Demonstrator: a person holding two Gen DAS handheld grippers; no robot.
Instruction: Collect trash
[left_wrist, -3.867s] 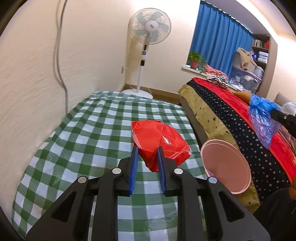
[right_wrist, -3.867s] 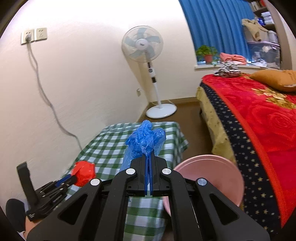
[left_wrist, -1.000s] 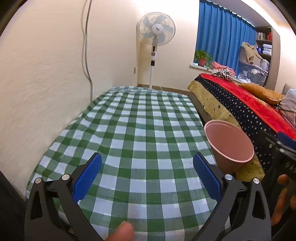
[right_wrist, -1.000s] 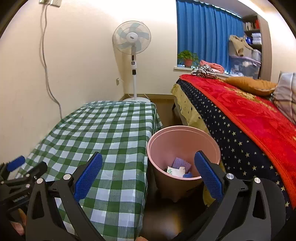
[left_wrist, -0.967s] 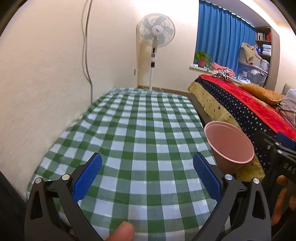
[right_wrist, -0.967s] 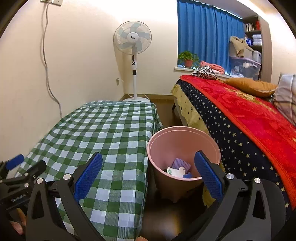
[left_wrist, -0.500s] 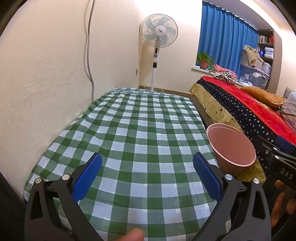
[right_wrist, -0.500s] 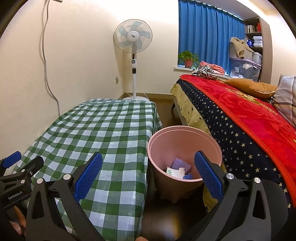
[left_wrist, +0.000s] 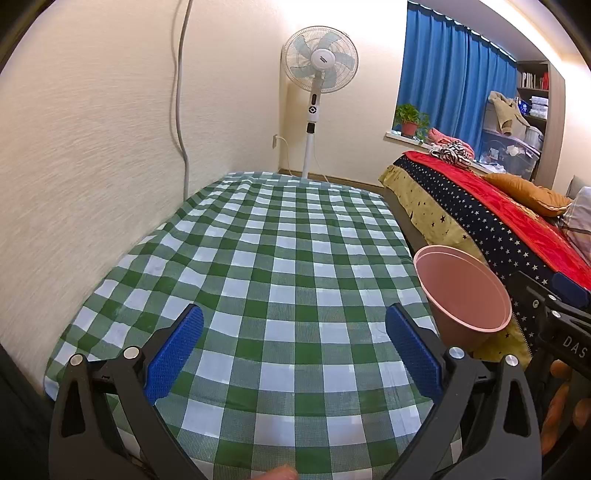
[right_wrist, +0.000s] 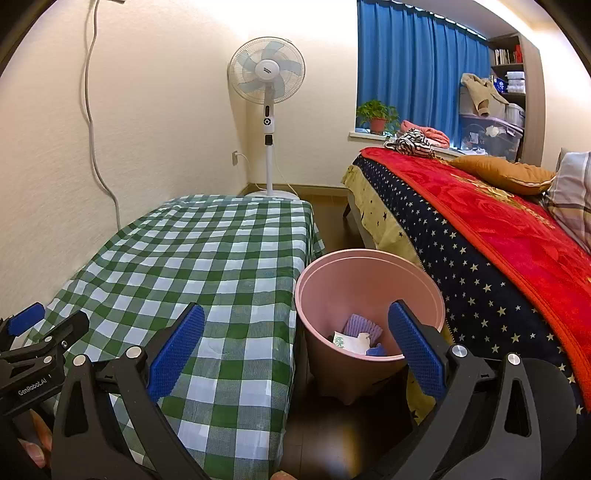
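Hovering above the checked table (left_wrist: 288, 258), the left gripper (left_wrist: 293, 354) and right gripper (right_wrist: 295, 347) both show jaws released; trash (right_wrist: 356, 336) lies inside the pink bin (right_wrist: 369, 273).

pink bin (left_wrist: 463, 291) contents hidden behind its rim in left view, trash (right_wrist: 356, 338) items too small to identify

Each gripper, the left gripper (left_wrist: 294, 344) and the right gripper (right_wrist: 295, 341), has black triangular-cutout arms, silver screw heads and blue dimpled finger pads (left_wrist: 173, 354). White lettering marks both bodies: "GenRobot.AI" on the left, "DAS" on the right. Bare fingertips show at the frame edges.
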